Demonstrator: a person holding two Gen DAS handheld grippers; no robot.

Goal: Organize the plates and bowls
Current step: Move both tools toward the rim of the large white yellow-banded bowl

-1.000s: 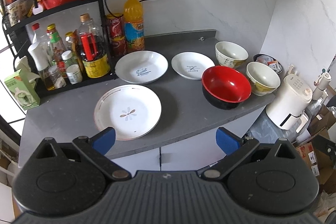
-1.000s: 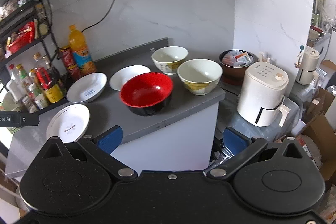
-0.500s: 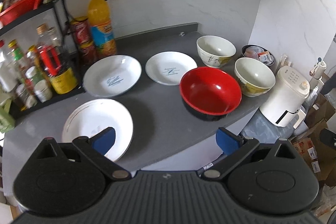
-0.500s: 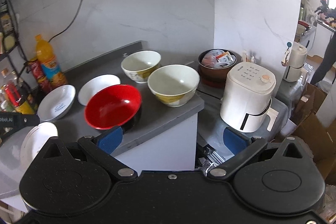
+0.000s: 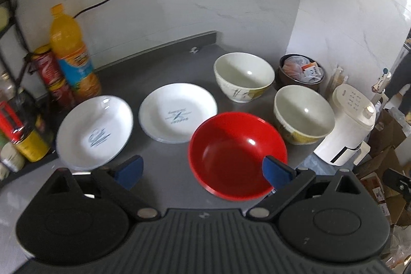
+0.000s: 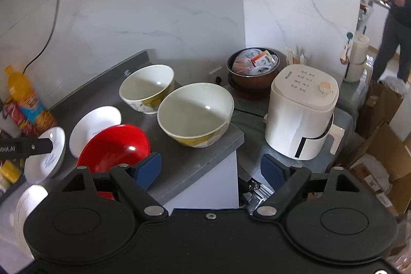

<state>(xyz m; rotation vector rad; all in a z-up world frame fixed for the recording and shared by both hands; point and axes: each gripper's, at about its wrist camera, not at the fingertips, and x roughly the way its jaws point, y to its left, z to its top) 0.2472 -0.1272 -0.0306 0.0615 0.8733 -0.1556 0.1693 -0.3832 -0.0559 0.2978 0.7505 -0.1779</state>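
A red bowl (image 5: pixel 237 156) sits near the front of the grey counter (image 5: pixel 169 68). My left gripper (image 5: pixel 203 170) hovers open just in front of it, and its right pad overlaps the bowl's rim in the picture. Behind stand two white plates (image 5: pixel 93 135) (image 5: pixel 178 116) and two cream bowls (image 5: pixel 244 76) (image 5: pixel 304 114). In the right wrist view the nearer cream bowl (image 6: pixel 195 114) sits at the counter's corner, with the red bowl (image 6: pixel 115 148) to its left. My right gripper (image 6: pixel 211 170) hangs before the counter corner, its jaws closing with nothing between them.
An orange drink bottle (image 5: pixel 72 53) and cans (image 5: pixel 52 76) stand at the back left. A white appliance (image 6: pixel 300 112) and a brown pot of packets (image 6: pixel 253 66) sit on a lower surface right of the counter edge (image 6: pixel 231 143). Cardboard boxes (image 6: pixel 385 145) and a person (image 6: pixel 395 17) are farther right.
Both views have swung right and drawn closer to the counter. The front plate has slid out of the left view; the red bowl now meets the left gripper's right pad. The right fingers stand narrower.
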